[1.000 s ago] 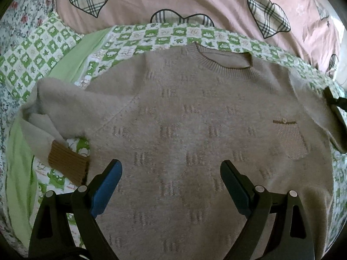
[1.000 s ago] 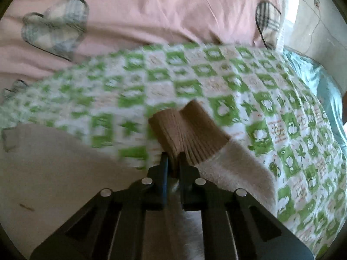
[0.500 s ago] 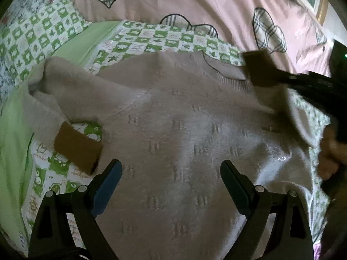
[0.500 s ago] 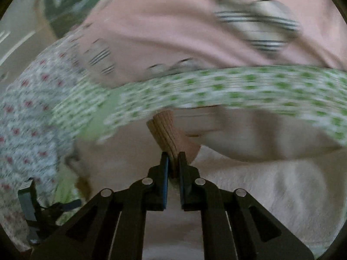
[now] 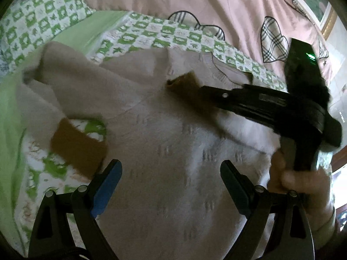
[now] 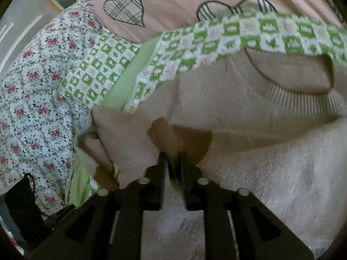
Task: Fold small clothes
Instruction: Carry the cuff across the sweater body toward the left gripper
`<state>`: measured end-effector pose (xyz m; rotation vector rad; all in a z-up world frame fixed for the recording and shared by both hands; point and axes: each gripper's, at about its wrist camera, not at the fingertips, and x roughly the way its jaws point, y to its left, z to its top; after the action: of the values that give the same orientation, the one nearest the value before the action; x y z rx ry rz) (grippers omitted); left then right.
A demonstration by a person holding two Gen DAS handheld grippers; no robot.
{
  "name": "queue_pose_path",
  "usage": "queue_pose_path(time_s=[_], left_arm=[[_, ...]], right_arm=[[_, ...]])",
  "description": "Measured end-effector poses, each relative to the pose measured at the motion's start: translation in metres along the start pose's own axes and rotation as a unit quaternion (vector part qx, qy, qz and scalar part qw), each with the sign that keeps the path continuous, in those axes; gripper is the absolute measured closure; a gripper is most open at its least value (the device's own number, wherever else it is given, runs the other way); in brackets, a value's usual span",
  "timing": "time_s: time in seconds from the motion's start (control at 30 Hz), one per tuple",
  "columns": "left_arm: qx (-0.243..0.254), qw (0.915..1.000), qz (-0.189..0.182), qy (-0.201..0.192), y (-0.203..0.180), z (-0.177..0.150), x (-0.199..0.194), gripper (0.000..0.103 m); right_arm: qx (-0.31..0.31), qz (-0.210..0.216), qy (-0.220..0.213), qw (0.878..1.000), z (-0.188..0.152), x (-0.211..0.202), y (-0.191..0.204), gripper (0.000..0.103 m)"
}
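Left wrist: beige knit sweater (image 5: pixel 173 151) w/ brown cuff (image 5: pixel 184 82) btwn just-parting right gripper (image 5: pixel 201 91); left gripper (image 5: pixel 171 186) agape.

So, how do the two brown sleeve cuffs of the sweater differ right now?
The right cuff lies across the sweater chest, between the jaws of the right gripper, which have just been opening. The left cuff lies on the green checked blanket beside the body, and nothing grips it; the left gripper is open. Both are brown ribbed bands.
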<state>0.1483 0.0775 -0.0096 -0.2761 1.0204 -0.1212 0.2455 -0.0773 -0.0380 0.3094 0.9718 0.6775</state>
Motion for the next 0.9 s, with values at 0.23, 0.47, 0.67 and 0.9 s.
queue_pose_path(time_s=[0.23,0.47,0.67,0.9], left_arm=[[-0.016,0.9975,-0.059,0.035,-0.009,0.034,0.050,0.010],[-0.047,0.9946,-0.093,0.000,0.000,0.063,0.078,0.051],[-0.038,0.9941,-0.083,-0.058,0.003,0.063,0.048,0.092],[-0.045,0.9973,-0.038,-0.043,0.017,0.056,0.058,0.092]], right_arm=[[0.013,-0.022,-0.068,0.997,-0.010,-0.074,-0.016,0.043],[0.076,-0.095,-0.119,0.985,-0.058,-0.158,-0.072,0.043],[0.142,-0.197,-0.152,0.958,-0.086,-0.219,-0.136,0.043],[0.178,-0.240,-0.137,0.945,-0.061,-0.227,-0.198,0.040]])
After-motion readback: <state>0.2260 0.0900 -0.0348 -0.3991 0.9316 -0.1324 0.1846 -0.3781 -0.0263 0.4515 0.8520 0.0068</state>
